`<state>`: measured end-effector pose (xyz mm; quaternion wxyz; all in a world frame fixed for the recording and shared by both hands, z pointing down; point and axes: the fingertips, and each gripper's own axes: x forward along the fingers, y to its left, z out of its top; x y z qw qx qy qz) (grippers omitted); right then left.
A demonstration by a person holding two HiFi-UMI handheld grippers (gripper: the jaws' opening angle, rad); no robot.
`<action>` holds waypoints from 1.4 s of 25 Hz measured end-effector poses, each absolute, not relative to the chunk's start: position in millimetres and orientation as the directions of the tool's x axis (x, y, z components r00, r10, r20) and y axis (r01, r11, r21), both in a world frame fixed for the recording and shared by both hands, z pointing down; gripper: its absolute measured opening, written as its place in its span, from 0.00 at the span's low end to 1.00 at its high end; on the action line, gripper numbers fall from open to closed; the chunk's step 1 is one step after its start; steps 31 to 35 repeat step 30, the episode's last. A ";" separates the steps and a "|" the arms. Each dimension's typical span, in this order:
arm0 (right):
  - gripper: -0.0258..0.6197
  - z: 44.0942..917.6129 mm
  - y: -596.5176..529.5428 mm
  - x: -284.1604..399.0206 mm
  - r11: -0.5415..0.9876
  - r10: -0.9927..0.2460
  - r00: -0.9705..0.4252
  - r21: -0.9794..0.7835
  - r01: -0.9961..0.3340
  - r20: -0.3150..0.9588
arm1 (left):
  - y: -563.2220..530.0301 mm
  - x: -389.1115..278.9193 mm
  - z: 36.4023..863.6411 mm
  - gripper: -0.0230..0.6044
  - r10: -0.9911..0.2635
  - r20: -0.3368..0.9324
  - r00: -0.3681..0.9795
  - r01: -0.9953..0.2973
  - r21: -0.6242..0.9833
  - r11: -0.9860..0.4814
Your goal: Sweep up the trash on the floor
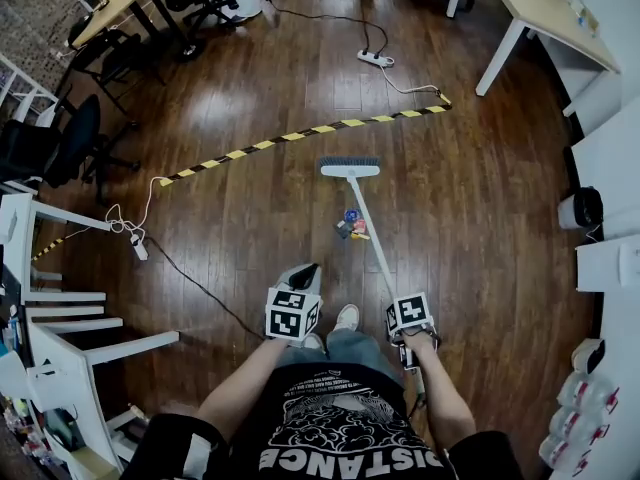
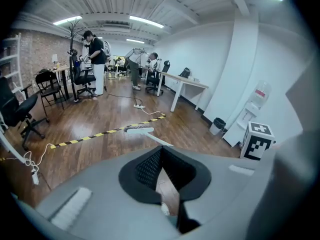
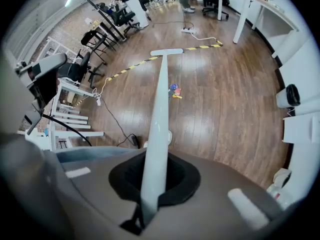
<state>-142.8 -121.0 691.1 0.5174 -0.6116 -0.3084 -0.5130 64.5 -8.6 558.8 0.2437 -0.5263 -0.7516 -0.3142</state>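
Observation:
A small pile of coloured trash lies on the wood floor, just left of the broom's white handle. The broom head rests on the floor beyond the pile. My right gripper is shut on the lower handle, which runs up through its jaws to the head, with the trash beside it. My left gripper hovers left of the handle with its tips together and nothing in them. The broom head also shows in the left gripper view.
A yellow-black tape strip crosses the floor behind the broom. A power strip and cable lie further back, another cable at left. White shelving, office chairs, a desk and a bin ring the floor.

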 end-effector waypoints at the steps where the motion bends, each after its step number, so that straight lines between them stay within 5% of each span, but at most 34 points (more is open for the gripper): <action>1: 0.04 684.4 -123.5 -139.3 -0.273 -0.130 0.292 -0.317 0.908 0.948 | -12.8 63.2 552.8 0.04 0.646 0.684 -0.337 0.941 0.219 0.259; 16: 0.04 588.4 -205.2 -112.6 -0.211 0.205 0.274 -0.232 0.950 0.940 | -139.7 85.5 512.1 0.04 0.705 0.592 -0.390 0.921 0.251 0.299; 35: 0.04 538.9 -279.8 -103.9 -0.160 0.378 0.276 -0.232 0.960 0.884 | -216.1 76.0 493.9 0.04 0.692 0.553 -0.463 0.886 0.274 0.374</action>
